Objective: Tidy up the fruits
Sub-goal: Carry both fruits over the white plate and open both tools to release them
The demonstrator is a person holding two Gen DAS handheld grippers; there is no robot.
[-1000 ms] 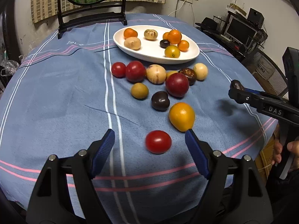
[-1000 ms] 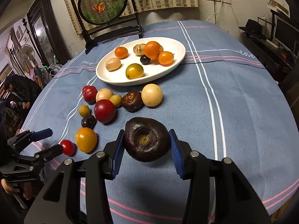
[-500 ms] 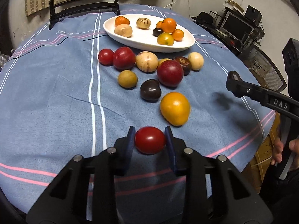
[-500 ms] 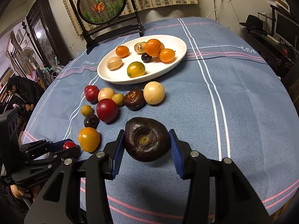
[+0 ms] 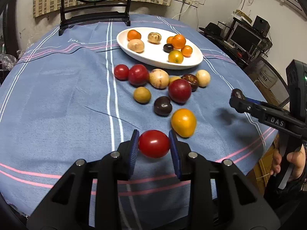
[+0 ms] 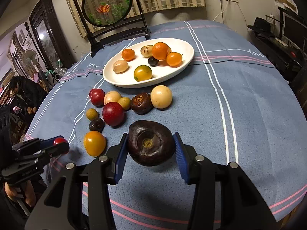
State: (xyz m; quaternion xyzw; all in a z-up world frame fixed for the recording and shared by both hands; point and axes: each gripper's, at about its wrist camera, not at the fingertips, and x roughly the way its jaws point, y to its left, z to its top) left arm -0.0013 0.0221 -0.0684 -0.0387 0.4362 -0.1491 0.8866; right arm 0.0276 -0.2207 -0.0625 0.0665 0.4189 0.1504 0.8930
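Blue tablecloth (image 5: pixel 57 99); white plate (image 5: pixel 153 59) holds eight small fruits (image 5: pixel 175 56)

light: dim indoor, overhead | shadows: soft, under fruit | glare: small highlights | edges: fisheye bend, dark corners

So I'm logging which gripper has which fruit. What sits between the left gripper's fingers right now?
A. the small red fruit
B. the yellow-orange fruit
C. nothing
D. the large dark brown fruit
A: in the left wrist view the left gripper is shut on the small red fruit, its blue pads pressing both sides; the large dark brown fruit is in the right gripper.
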